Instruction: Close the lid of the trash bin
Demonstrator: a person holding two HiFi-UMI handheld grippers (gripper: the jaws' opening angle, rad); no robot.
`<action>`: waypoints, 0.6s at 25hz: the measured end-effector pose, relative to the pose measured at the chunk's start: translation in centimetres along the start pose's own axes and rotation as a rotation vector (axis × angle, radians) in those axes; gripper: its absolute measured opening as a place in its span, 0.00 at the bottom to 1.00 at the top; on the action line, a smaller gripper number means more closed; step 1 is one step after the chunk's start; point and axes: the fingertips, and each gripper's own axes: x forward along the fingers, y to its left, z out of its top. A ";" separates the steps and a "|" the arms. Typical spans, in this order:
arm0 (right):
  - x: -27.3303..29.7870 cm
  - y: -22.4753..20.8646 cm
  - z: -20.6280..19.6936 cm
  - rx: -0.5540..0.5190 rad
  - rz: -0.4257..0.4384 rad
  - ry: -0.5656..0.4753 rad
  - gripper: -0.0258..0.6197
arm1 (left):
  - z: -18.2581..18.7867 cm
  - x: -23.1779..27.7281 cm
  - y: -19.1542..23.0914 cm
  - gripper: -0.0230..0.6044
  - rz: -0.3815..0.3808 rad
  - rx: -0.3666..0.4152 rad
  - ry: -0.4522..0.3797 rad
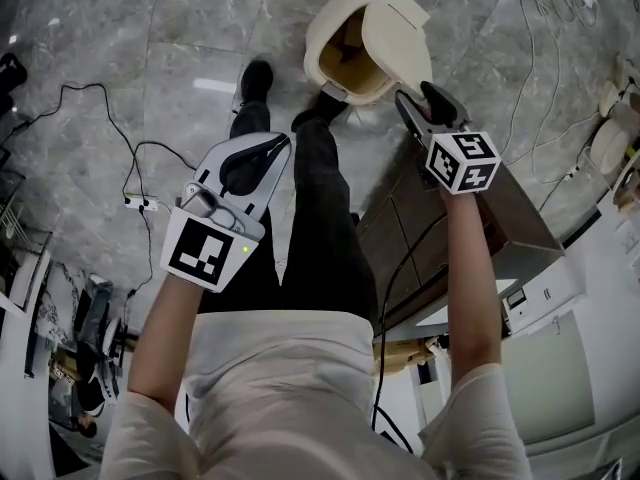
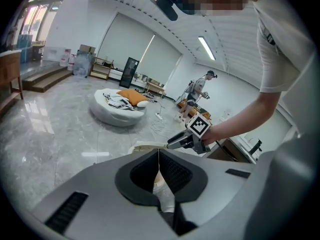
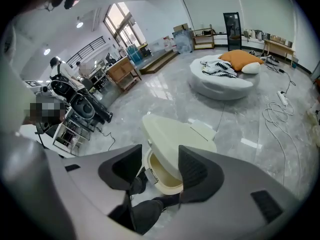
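The cream trash bin (image 1: 340, 63) stands on the grey marble floor just ahead of the person's feet, its lid (image 1: 397, 36) tilted up and the inside showing. My right gripper (image 1: 415, 98) is open, its tips close to the lid's near edge. In the right gripper view the lid (image 3: 175, 140) and bin rim (image 3: 162, 179) show between the open jaws of the right gripper (image 3: 160, 166). My left gripper (image 1: 278, 146) is shut and empty, held over the person's legs, well apart from the bin. In the left gripper view the left gripper (image 2: 159, 160) has its jaws pressed together.
One black shoe (image 1: 318, 108) rests at the bin's front base, the other shoe (image 1: 256, 80) to its left. A wooden cabinet (image 1: 470, 218) stands on the right. A power strip (image 1: 138, 203) and cables lie on the floor at left. A round white cushion (image 3: 222, 81) lies farther off.
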 end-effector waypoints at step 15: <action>3.0 2.4 -5.0 0.035 0.054 0.076 0.41 | -1.1 0.7 0.5 0.07 -0.007 0.005 0.028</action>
